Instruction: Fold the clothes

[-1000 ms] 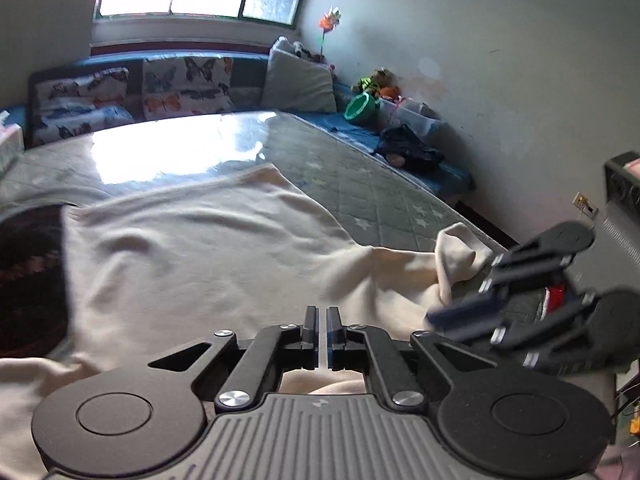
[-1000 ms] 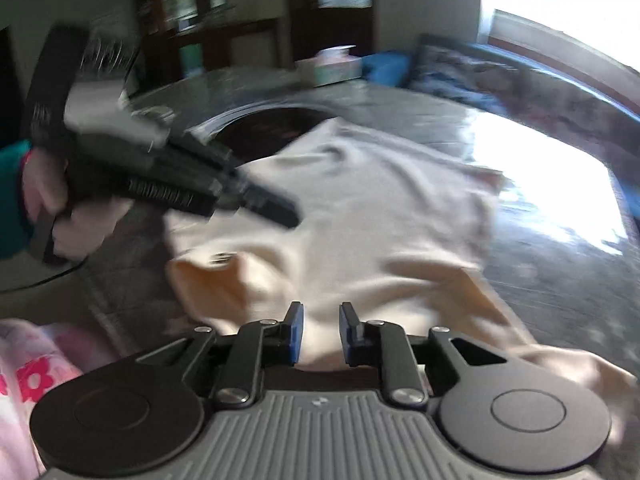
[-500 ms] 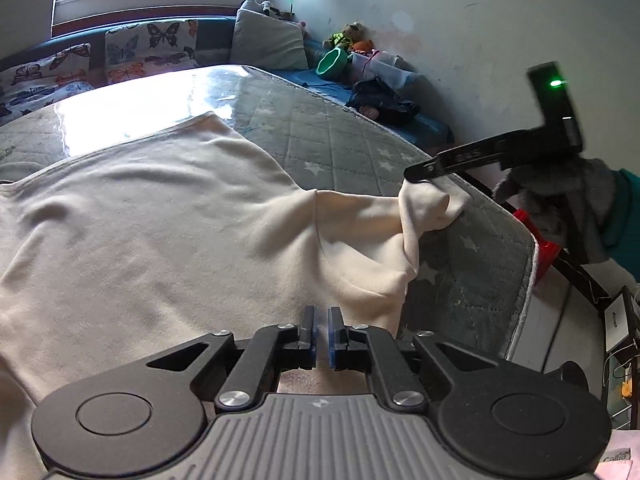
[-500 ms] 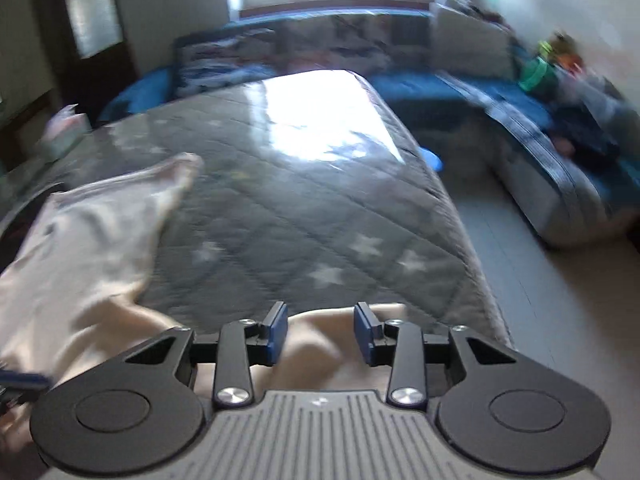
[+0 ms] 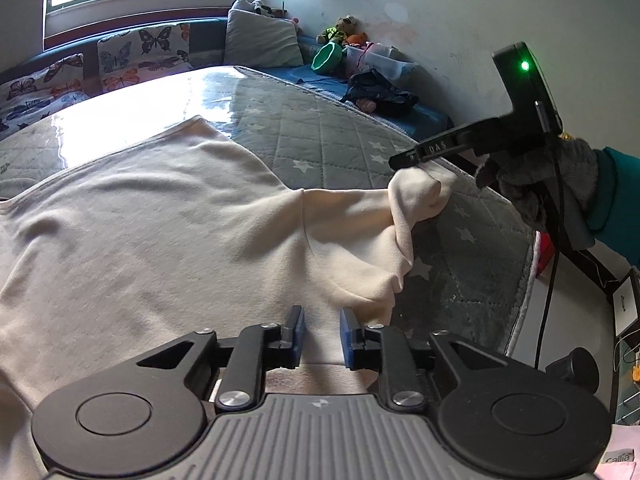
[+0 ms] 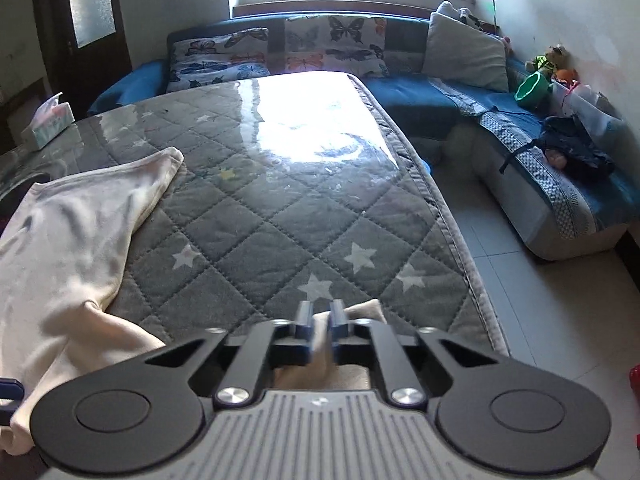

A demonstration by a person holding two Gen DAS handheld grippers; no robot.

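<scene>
A cream garment (image 5: 160, 240) lies spread over the grey quilted table cover (image 5: 340, 140). In the left wrist view my left gripper (image 5: 320, 334) hovers over the garment's near edge. Its jaws are opening, with cloth under the gap and the pads (image 5: 297, 336) not pressing on it. My right gripper (image 5: 394, 162) reaches in from the right and pinches the bunched end of the sleeve (image 5: 416, 196) near the table's right edge. In the right wrist view my right gripper (image 6: 320, 322) is shut with cream cloth (image 6: 362, 310) squeezed between the blue pads. The garment's body (image 6: 60, 248) lies to the left.
A gloved hand with a teal sleeve (image 5: 540, 184) holds the right gripper. A blue sofa with butterfly cushions (image 6: 332, 48) runs behind the table. On its right stretch are a green bowl (image 6: 532, 88), toys and dark clothes (image 6: 576, 152). A tissue box (image 6: 48, 120) stands far left. Tiled floor (image 6: 540, 312) lies right.
My left jaws went from shut to apart. My right gripper swung away from mid-garment to the sleeve end by the table's right edge and closed on it.
</scene>
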